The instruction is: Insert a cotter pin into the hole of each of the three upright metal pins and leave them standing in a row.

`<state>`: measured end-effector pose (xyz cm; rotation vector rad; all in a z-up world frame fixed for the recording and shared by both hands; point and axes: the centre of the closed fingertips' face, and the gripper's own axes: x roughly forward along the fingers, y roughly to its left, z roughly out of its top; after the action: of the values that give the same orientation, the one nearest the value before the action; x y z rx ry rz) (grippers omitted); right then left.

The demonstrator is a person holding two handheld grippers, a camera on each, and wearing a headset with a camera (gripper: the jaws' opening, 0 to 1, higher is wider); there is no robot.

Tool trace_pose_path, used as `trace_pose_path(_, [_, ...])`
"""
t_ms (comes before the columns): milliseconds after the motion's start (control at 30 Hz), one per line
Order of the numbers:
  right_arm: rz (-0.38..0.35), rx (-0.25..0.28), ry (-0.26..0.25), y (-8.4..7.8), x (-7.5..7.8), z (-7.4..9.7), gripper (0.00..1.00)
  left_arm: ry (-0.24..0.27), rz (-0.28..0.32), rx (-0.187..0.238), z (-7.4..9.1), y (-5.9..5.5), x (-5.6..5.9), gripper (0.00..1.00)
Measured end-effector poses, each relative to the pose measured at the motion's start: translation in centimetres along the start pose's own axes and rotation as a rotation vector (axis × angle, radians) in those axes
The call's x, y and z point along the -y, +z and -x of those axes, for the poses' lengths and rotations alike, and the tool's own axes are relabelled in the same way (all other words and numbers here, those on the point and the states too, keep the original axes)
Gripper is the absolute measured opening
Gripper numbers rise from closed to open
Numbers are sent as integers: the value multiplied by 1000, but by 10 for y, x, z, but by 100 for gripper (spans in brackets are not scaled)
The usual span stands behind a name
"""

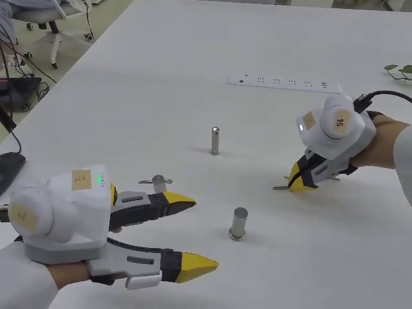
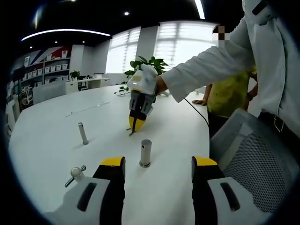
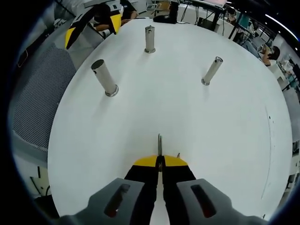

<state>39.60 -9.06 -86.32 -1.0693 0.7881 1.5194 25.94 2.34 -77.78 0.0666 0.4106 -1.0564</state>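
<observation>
Three metal pins stand on the white table (image 1: 161, 77). A thin pin (image 1: 215, 140) is farthest away, a thick pin (image 1: 239, 223) nearest. A third pin (image 1: 159, 182) has a cotter pin through its top. My left gripper (image 1: 193, 233) is open at the lower left, its upper finger just in front of that third pin. In the left gripper view the thick pin (image 2: 146, 153) stands ahead, between the open jaws. My right gripper (image 1: 297, 185) is tip-down on the table at the right, shut on a cotter pin (image 3: 159, 143) that pokes out past its tips.
A white power strip (image 1: 283, 82) lies at the far side of the table. Plant leaves (image 1: 399, 71) show at the right edge. An office chair (image 1: 51, 26) stands off the table's far left, and a mesh chair (image 3: 37, 84) by the near edge.
</observation>
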Motion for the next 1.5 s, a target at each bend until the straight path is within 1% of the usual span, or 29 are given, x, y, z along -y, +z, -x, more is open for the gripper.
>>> trace_pose_path(200, [-8,18,-4,3,-7,5,3,-3,-5,-1,0,2,1,56])
trace_pose_path(433, [-14,20,-6,3,-16,10,3,-6,-16,-1,-1,5,5,56])
trace_pose_path(667, [-18,31,-19,9,-23,22,2,-5,-19,14,-2,13,6,55])
trace_pose_path(867, [-17,26,-19,13,-32,31,2,-8,-27,12,-5,17,9,54])
trace_pose_path(1033, [-12,24,-18,18,-42,39,2,-12,-38,14,-8,20,13,53])
trace_pose_path(1200, [-5,28,-12,27,-54,48,2,-18,-50,16,-10,24,18,52])
trace_pose_path(1333, [6,25,-3,34,-65,55,2,-17,-60,10,-13,27,20,48])
trace_pose_path(1500, [23,23,6,44,-77,61,2,-16,-73,14,-16,33,22,46])
